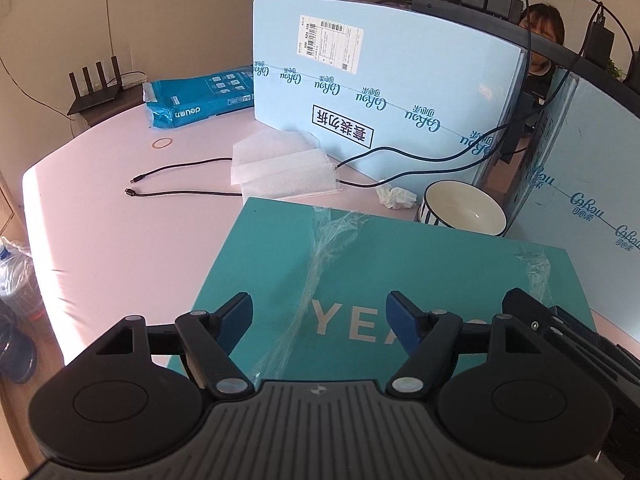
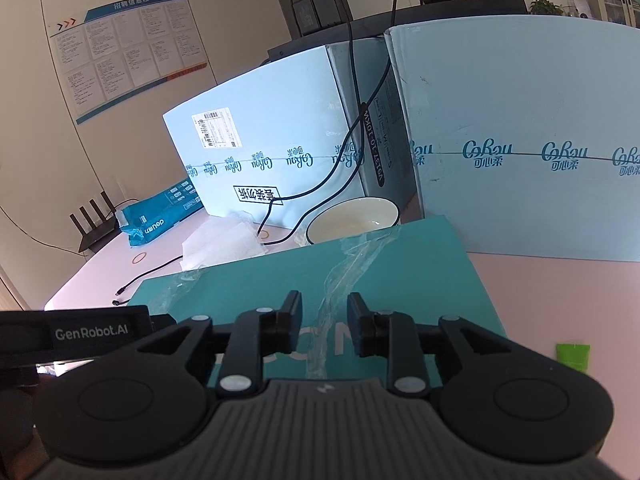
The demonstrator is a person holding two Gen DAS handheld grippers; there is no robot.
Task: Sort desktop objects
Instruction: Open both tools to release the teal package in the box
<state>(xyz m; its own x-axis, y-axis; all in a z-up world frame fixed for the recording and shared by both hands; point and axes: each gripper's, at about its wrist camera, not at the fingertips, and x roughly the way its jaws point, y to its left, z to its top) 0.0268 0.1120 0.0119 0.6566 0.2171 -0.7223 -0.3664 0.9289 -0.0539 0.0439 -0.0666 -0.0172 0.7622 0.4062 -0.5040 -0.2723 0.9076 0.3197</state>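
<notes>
Teal flat box (image 1: 400,272), lid taped with loose clear film, lying flat on the pink bench (image 1: 120,240) at the near edge, directly under both claws. Left claw (image 1: 320,320) poised above the printed lettering, jaws well apart, nothing between the pads. Right claw (image 2: 324,320) alongside over the same lid, jaws moderately apart, likewise empty. Box apparently set down and let go; this step judged finished.

Remaining clutter beyond the box: striped bowl (image 1: 464,208) just behind its far edge, crumpled tissue (image 1: 394,196) beside the bowl, foam wrapping sheets (image 1: 284,168), two loose black cables (image 1: 180,180), a rubber band (image 1: 162,143), and a blue paper ream (image 1: 196,100) farther back. Green item (image 2: 572,356) at the right, too cropped to identify. Sorting judged early to midway, most items ungrouped.
</notes>
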